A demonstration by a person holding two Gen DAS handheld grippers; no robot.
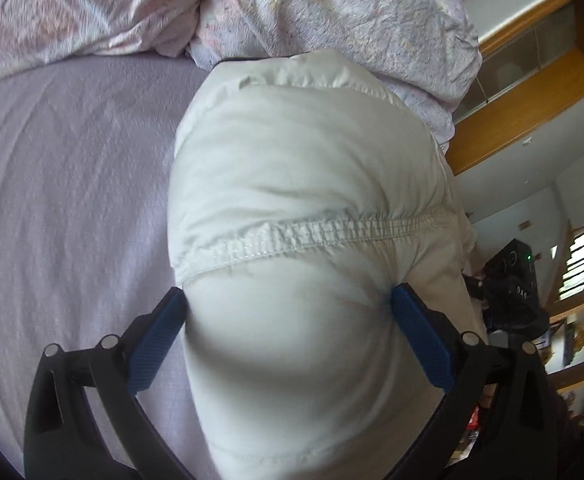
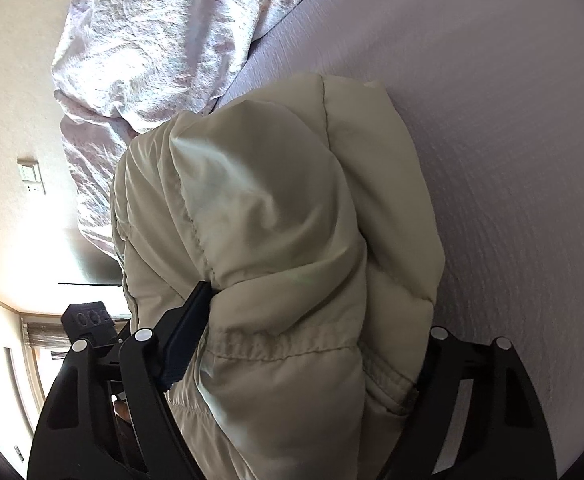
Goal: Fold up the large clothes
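jacket (image 1: 304, 184) long axis runs away | left gripper (image 1: 287, 316) clamps it | right gripper (image 2: 312, 320) too

A bed (image 1: 63, 184) with a pale lilac sheet carries a puffy cream jacket (image 1: 300, 168); a crumpled pink patterned duvet (image 1: 332, 12) lies behind, touching it.

Soft daylight fills both fisheye views, strongest from a blown-out window (image 2: 39, 364) low on the left of the right wrist view. Straight lines bow towards the black-vignetted edges. The puffy cream jacket (image 1: 312, 184) blurs nearest each lens.
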